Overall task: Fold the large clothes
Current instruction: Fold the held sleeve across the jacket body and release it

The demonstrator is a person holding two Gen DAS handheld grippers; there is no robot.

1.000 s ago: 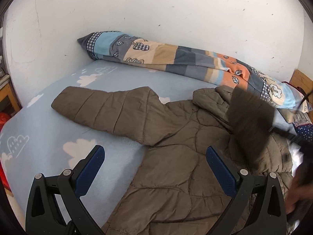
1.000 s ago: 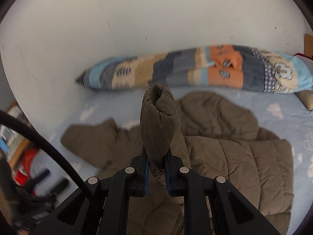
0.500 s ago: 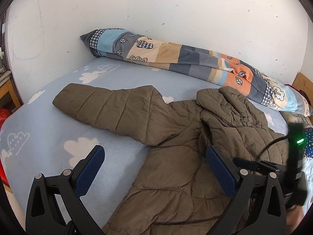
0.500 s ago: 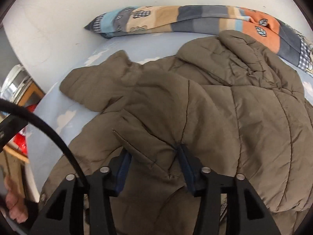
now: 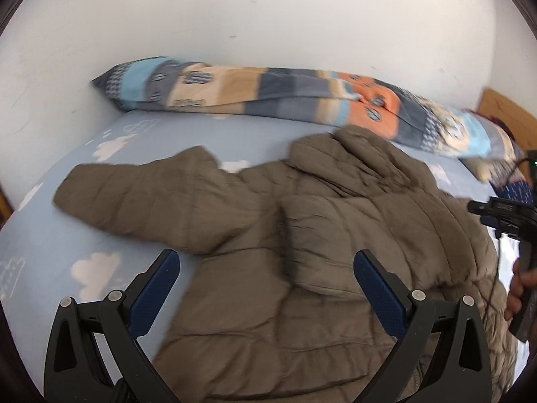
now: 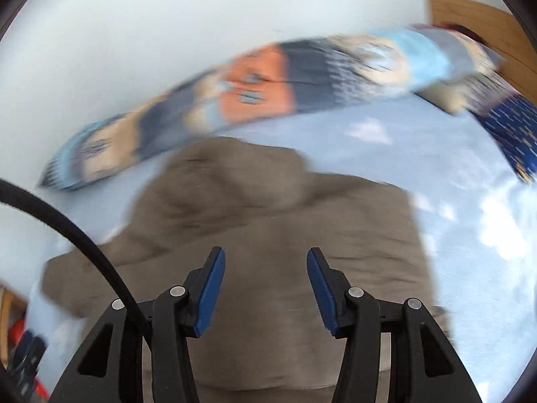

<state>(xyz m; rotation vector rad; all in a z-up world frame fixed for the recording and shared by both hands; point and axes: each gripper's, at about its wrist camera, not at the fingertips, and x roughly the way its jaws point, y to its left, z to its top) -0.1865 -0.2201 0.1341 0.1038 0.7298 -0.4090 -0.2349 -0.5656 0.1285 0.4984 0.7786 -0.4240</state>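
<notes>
Left wrist view shows the brown padded jacket [image 5: 302,268] lying on the bed [image 5: 50,252], one sleeve [image 5: 151,201] outstretched. Both the left gripper [image 5: 265,288] and right gripper [image 6: 265,288] are open, empty. It looks soft, bulky, light; best to pinch the sleeve cuff.

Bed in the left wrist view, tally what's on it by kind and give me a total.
Brown puffer jacket: 1
Patchwork rolled quilt along the wall: 1
Dark blue patterned item at the right edge, too cut off to identify: 1
Total: 3
</notes>
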